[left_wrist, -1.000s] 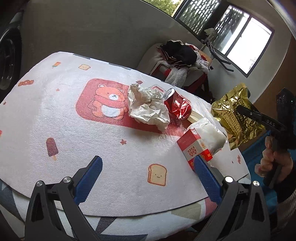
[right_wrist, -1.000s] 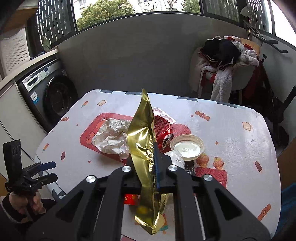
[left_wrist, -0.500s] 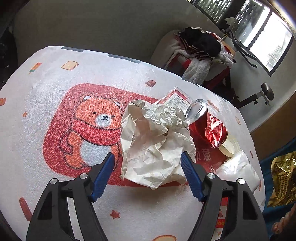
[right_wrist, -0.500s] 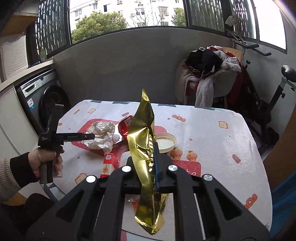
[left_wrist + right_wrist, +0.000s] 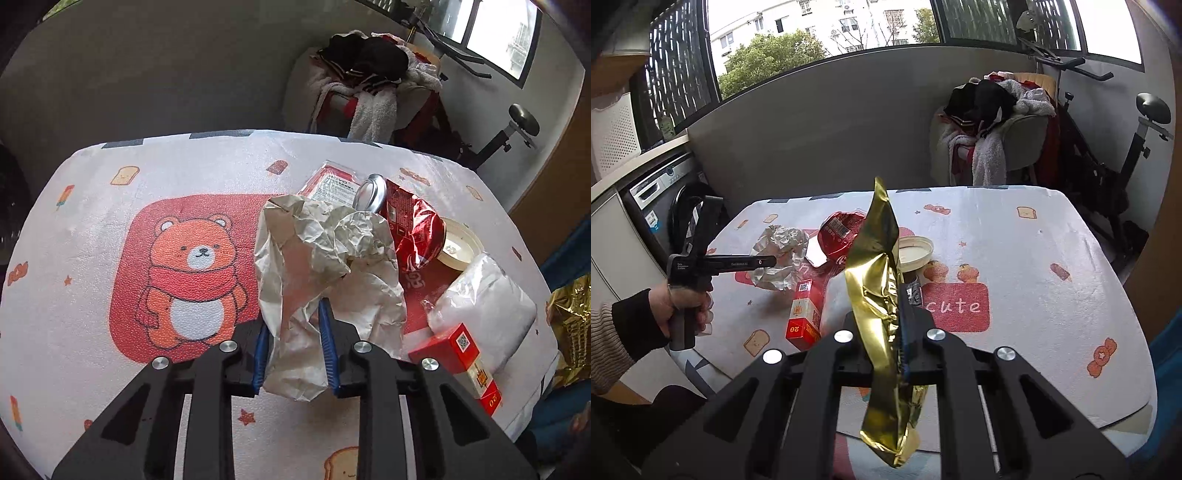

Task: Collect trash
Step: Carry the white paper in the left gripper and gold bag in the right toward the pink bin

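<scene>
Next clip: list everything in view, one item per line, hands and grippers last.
crumpled paper: 1, off-white, in the left jaws
gold foil bag: 1, in the right jaws
crushed can: 1, red, behind the paper
red carton: 1, near table edge
white pouch: 1, beside carton
round lid: 1, cream
flat packet: 1, red-white
tablecloth: 1, white, bear print
left gripper: black, shut
right gripper: black, shut
left hand: 1

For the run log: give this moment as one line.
left gripper: shut on crumpled paper | right gripper: shut on gold wrapper | table: trash remains
</scene>
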`<state>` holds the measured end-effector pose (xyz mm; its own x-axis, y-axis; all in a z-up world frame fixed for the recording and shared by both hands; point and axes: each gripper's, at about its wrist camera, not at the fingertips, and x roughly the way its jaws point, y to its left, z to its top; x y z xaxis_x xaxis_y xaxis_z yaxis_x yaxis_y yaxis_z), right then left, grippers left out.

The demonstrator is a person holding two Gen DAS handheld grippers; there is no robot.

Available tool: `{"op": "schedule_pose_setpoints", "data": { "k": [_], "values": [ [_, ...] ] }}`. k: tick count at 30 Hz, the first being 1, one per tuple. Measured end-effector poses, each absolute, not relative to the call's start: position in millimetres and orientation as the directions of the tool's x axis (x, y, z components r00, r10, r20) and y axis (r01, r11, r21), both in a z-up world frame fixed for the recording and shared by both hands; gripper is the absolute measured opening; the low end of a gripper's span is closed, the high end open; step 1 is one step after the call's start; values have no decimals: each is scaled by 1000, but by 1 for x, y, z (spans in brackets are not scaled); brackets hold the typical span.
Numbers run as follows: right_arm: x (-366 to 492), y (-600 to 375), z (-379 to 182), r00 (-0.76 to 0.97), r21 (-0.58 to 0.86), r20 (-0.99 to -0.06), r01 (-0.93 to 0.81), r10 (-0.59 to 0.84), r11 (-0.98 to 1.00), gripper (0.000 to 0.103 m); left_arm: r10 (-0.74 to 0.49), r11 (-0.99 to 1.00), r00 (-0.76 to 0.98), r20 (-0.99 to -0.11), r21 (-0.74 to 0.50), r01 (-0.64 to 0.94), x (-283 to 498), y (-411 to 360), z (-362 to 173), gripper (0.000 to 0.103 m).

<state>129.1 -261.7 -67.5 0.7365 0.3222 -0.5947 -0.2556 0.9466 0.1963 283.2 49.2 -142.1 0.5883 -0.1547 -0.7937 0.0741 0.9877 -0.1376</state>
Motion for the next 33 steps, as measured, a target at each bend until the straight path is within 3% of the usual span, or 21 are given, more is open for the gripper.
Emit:
{"op": "schedule_pose_setpoints", "data": {
  "k": [10, 16, 23, 33],
  "values": [
    [101, -231, -52, 735, 204, -576, -293, 357, 934, 12, -222, 972, 657, -721, -109, 209, 188, 41, -74, 25],
    [80, -218, -46, 733, 205, -571, -309, 370, 929, 12, -259, 962, 671, -695, -124, 243, 122, 32, -62, 25],
    [57, -213, -47, 725, 210, -575, -317, 379, 925, 12, -264, 958, 660, -703, -112, 264, 51, 17, -81, 25],
    [32, -207, -61, 703, 223, -592, -326, 393, 919, 12, -275, 937, 523, -807, -102, 335, -6, -15, -148, 25]
  ]
}}
